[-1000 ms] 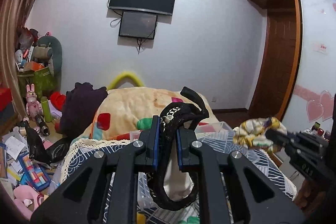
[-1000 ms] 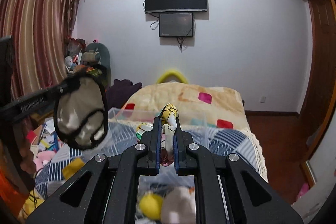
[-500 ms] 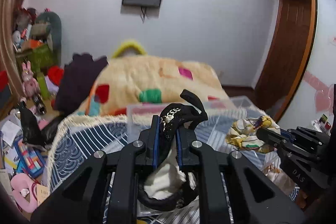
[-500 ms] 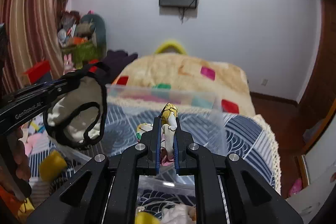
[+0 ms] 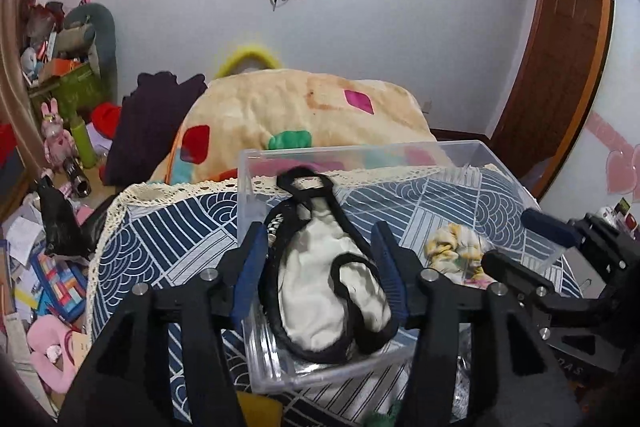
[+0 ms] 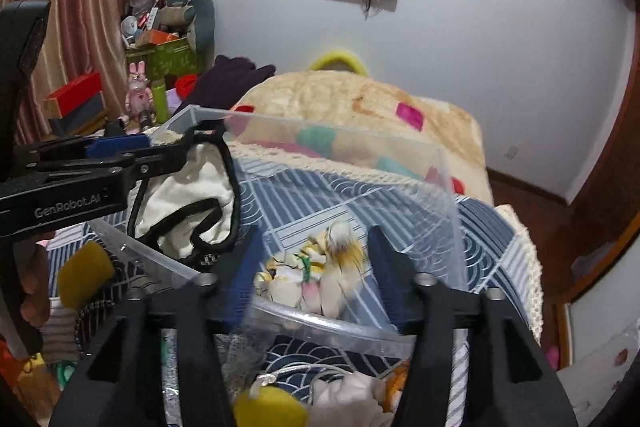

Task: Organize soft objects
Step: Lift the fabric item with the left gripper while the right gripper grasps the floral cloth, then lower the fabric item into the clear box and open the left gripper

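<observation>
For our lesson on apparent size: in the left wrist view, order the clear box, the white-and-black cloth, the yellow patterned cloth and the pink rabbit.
1. clear box
2. white-and-black cloth
3. yellow patterned cloth and pink rabbit: similar, and the rabbit is farther, so unranked.

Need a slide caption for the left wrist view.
Open left gripper above white black-trimmed garment in clear bin.

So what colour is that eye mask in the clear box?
Cream-white satin eye mask with black trim, clearest in the left wrist view.

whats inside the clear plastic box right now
The clear plastic box holds a white black-trimmed garment and a yellow patterned cloth. The patterned bedspread shows through its floor; anything under them is hidden.
</observation>
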{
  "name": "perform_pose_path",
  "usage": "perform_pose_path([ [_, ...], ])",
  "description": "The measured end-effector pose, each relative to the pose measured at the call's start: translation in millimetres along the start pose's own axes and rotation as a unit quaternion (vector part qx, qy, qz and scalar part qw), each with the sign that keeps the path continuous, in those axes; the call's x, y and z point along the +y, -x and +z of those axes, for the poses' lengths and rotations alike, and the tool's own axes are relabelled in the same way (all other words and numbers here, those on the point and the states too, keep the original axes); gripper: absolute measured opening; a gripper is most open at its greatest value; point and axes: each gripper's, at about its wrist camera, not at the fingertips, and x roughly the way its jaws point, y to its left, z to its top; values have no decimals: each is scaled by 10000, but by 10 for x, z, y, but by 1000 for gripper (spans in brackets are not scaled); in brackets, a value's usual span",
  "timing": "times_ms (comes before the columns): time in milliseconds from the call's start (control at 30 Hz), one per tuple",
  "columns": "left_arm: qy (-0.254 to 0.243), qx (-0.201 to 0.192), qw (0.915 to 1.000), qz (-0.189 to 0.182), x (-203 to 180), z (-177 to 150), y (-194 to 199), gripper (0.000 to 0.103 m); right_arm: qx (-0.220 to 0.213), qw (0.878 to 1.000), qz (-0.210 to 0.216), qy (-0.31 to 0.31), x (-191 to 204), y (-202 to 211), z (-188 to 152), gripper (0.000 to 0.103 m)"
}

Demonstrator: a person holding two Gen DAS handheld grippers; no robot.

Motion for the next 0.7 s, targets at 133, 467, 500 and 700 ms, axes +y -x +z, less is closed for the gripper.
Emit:
perform_pose_path([
  [133,42,-111,9999,-87,13,-54,180,72,-191,9998,-55,-75,-19,111,12,66],
  [467,-199,-615,9977,188,62,-166,742,89,-891,9953,-190,-330,-123,626,32,77],
  [500,-236,-669,9972,216,67,-191,801,92,-949,9946,-209,-368,-140,691,6,79],
  [700,-486,-696,9959,312,48,-397,1010,94,-1095,9924,-334,-450,-202,910,-169,82],
])
